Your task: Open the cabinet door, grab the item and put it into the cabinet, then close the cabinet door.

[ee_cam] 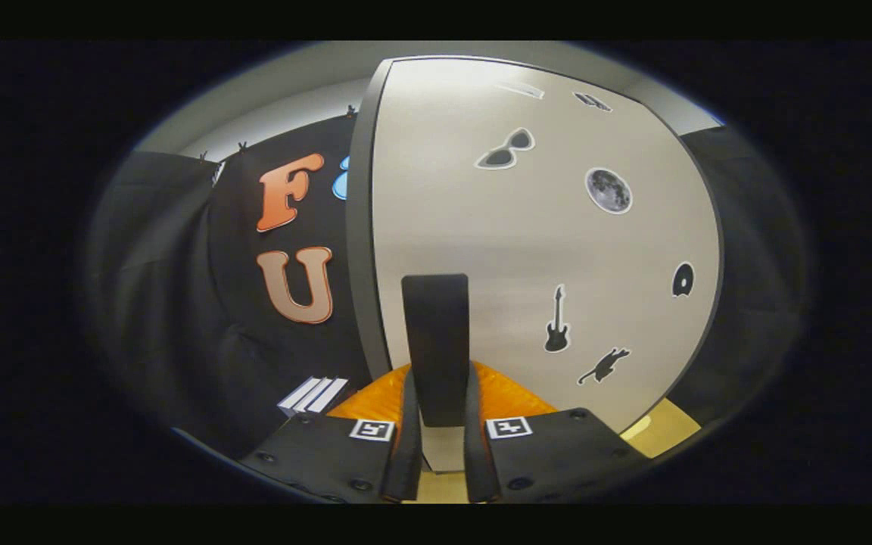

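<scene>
Cabinet door [527,250] dead ahead, shut, stickers toward 2 o'clock. Jaws [436,393] clamped on the door's dark upright handle [436,341], both fingers pressing it. Door looks rigid, light, hinged; handle is the hold point. Item to stow can't be made out.

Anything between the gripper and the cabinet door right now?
Nothing visible. The gripper is already at the cabinet door: its fingers sit on either side of a dark upright bar on the door face, apparently the handle, and look closed on it. The door itself appears shut.
</scene>
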`<state>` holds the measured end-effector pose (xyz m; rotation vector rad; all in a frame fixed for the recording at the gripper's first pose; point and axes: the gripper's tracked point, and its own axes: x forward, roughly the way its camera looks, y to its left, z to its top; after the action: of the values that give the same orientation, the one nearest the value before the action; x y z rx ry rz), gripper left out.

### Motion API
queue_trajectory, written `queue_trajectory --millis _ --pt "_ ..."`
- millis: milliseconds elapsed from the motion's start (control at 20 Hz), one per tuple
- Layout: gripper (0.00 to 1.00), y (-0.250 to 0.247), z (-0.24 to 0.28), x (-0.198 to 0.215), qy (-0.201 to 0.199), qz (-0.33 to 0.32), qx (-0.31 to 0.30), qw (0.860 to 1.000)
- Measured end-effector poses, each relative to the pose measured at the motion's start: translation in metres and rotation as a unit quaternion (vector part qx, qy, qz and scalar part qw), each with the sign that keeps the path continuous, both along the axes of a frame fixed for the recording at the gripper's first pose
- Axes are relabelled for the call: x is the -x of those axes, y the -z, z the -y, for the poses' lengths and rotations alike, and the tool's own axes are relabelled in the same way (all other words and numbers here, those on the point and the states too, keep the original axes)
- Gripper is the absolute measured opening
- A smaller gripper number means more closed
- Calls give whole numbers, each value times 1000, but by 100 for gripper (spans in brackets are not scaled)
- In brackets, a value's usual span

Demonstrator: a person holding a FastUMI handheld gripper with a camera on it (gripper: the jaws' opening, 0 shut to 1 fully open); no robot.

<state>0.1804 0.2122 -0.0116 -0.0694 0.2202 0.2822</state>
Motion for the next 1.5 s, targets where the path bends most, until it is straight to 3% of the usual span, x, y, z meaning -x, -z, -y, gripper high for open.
queue_trajectory --millis 100,550,800,1000,1500 --pt "25 0 2 7 -4 0 0 1000" --pt "25 -15 65 94 0 12 -5 1000" --pt "25 -25 115 138 20 13 -17 1000" --pt "24 -30 152 165 45 34 18 998" --pt "21 -42 243 206 102 32 -25 994"
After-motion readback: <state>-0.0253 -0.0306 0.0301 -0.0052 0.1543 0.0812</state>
